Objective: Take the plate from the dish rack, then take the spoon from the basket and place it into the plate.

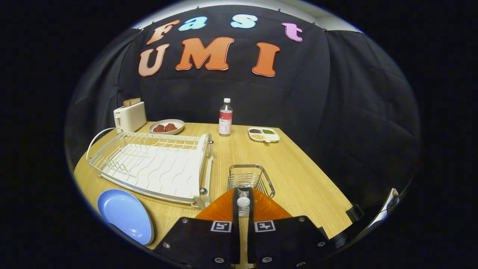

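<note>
The blue plate [125, 215] lies flat on the wooden table, in front of the white dish rack [157, 166] and left of my fingers. The rack holds no dishes. A small wire basket [251, 178] stands just ahead of my fingertips, right of the rack. My gripper [243, 197] is shut on a white spoon [243, 202], whose rounded end shows in the narrow gap between the two fingers, over the basket's near rim. The spoon's other end is hidden.
At the back of the table [298, 175] stand a white toaster [129, 116], a bowl of reddish food [166, 127], a water bottle [225, 117] and a small divided dish [263, 134]. The table's right edge runs close beside the basket.
</note>
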{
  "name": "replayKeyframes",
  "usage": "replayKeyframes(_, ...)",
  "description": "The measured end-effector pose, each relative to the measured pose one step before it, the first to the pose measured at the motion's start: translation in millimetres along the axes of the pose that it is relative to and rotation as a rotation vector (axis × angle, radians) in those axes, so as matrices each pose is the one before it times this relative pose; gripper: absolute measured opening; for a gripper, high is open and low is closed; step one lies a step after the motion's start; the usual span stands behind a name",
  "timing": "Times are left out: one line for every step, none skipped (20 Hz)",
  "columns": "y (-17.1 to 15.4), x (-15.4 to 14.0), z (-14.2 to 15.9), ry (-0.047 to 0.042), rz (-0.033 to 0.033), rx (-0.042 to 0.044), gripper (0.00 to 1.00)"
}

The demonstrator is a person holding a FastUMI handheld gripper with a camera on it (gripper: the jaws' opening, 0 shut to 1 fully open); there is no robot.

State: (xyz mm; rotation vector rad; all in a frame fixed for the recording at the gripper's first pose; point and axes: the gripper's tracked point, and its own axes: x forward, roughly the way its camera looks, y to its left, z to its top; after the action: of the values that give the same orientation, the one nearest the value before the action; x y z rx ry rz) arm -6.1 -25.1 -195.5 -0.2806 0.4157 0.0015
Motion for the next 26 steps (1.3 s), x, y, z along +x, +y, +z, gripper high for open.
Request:
replayKeyframes(-0.29,-3.07,3.67,-0.00533,0.00003,-0.0032,0.08)
replayKeyframes(-1.85,-4.7,3.44,-0.00173,-0.00625,-0.00614,0.08)
replayKeyframes(-0.55,-6.39,4.32,-0.00151,0.00172,-0.00036,0.08)
replayKeyframes(2.24,-7.43,8.25,-0.01693,0.01106,0.00833,0.08)
replayKeyframes(0.74,-7.19,6.68,-0.01115,0.0053,0.00007,0.08)
replayKeyframes(-0.33,-5.79,4.81,-0.00793,0.00243,-0.01005,0.08)
replayKeyframes(-0.07,-6.49,5.8,-0.00934,0.00528,-0.00836,0.08)
replayKeyframes(3.39,-8.22,4.57,-0.00455,0.01514,0.00093,0.08)
replayKeyframes(2.38,-7.13,6.12,-0.00648,0.01162,-0.00328,0.08)
replayKeyframes(5.94,-8.41,4.64,-0.00918,0.02844,0.00004,0.08)
replayKeyframes(5.15,-7.56,4.56,-0.00584,0.01882,0.0036,0.08)
replayKeyframes(4.62,-7.55,3.05,-0.00078,0.01904,-0.00256,0.08)
replayKeyframes(5.48,-6.32,5.64,-0.01193,0.02292,0.00593,0.08)
replayKeyframes(9.27,-7.41,6.57,-0.01368,0.03023,0.00996,0.08)
replayKeyframes(8.98,-5.45,5.47,-0.01012,0.02973,0.00515,0.08)
replayKeyframes(7.42,-4.09,5.8,-0.0187,0.02716,0.00744,0.08)
replayKeyframes(12.28,-3.8,5.33,-0.01449,0.03725,0.00801,0.08)
replayKeyframes(13.33,-3.16,2.42,-0.00933,0.03899,0.00487,0.08)
replayKeyframes(12.55,-0.46,0.0,-0.00265,0.03895,-0.00091,0.08)
replayKeyframes(11.19,0.04,-1.44,0.00035,0.03387,-0.00552,0.08)
replayKeyframes(11.57,0.75,-2.33,0.00099,0.03598,-0.01028,0.08)
replayKeyframes(12.98,-0.61,-1.79,0.00153,0.04394,-0.01125,0.08)
replayKeyframes(14.03,1.67,-0.61,-0.00616,0.04641,-0.01577,0.08)
replayKeyframes(10.73,2.32,-3.1,0.00074,0.0413,-0.02478,0.08)
replayKeyframes(11.28,1.74,-2.91,0.00188,0.04014,-0.02519,0.08)
replayKeyframes(10.28,3.1,-3.26,0.00251,0.03827,-0.01416,0.08)
